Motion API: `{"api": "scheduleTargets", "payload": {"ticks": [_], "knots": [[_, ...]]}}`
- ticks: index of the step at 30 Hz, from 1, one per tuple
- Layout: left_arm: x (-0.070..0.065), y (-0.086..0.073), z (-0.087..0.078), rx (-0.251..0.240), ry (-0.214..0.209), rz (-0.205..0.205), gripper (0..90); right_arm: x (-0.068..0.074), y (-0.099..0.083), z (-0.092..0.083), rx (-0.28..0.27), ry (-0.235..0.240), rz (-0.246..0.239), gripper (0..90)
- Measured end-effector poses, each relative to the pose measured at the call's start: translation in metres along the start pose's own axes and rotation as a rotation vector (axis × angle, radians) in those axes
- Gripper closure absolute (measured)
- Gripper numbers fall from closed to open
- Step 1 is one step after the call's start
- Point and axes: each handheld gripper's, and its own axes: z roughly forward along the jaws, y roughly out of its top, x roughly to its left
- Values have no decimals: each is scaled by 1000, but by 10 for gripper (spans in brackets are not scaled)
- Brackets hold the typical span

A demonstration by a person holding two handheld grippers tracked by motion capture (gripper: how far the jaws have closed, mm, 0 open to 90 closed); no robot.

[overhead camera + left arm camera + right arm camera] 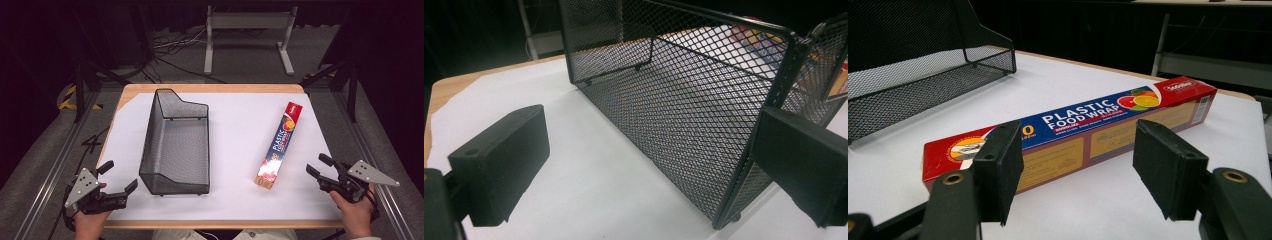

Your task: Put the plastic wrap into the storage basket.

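1. Mesh fills your left gripper view: the black wire basket [684, 100] shows its diamond weave and round-rod rim close up, with the box's colours glimpsed through it, while the high view shows the basket's [176, 145] whole long trough shape on the white table sheet [240, 130].
2. Your left gripper [119, 176] sits at the table's near left corner, jaws spread wide, holding nothing, just beside the basket's near end.
3. Your plastic food wrap box [280, 145] lies flat, right of the basket and well apart from it; the right gripper view makes its printed lettering and glossy cardboard [1073, 135] readable.
4. Your right gripper [320, 167] is near the box's near end, jaws spread, its matte black pads [1168, 170] short of the cardboard.
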Motion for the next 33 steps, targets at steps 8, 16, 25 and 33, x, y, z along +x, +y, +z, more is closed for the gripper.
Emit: {"api": "scheduleTargets", "payload": {"ticks": [8, 16, 25, 33], "knots": [[0, 0, 0, -2, 3, -2, 32, 7, 8, 2, 44, 53, -9, 440], [-1, 0, -1, 2, 8, 4, 32, 13, 16, 4, 34, 69, -14, 524], [-2, 0, -3, -1, 15, 11, 32, 30, 44, 26, 53, 130, -48, 674], [-2, 0, -4, -3, 17, 9, 32, 39, 59, 38, 69, 200, -57, 839]]}}
